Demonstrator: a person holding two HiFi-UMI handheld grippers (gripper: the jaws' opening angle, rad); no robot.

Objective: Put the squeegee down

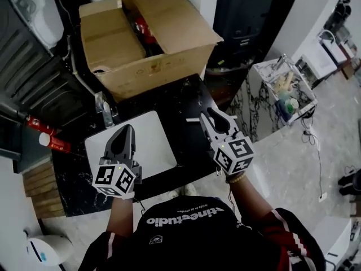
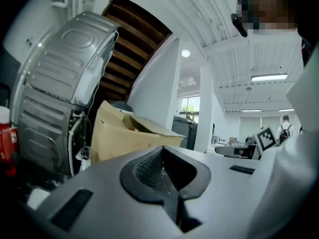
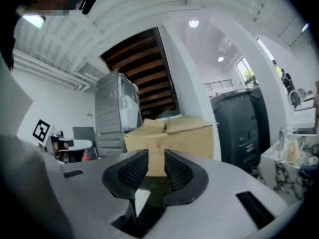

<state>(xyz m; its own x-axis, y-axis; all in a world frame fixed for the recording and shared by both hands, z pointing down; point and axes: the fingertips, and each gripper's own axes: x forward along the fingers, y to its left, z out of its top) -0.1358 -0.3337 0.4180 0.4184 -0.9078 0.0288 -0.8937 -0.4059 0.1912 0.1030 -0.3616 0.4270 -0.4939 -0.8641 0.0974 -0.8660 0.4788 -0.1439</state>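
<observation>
I cannot make out a squeegee in any view. A thin pale strip (image 1: 193,119) lies on the dark counter (image 1: 186,100) just left of my right gripper's tips; what it is I cannot tell. My left gripper (image 1: 125,130) hovers over the white sink (image 1: 152,145), and in the left gripper view (image 2: 162,152) its jaws meet with nothing between them. My right gripper (image 1: 207,115) hangs over the counter's right part. The right gripper view (image 3: 156,159) shows a clear gap between its ribbed pads, which hold nothing. Both grippers point towards the cardboard box.
An open cardboard box (image 1: 146,38) stands at the back of the counter. A faucet (image 1: 105,112) rises left of the sink, with red bottles (image 1: 48,134) beyond it. A ribbed metal casing (image 1: 31,78) fills the far left. A marble stand with a wire basket (image 1: 285,89) is at the right.
</observation>
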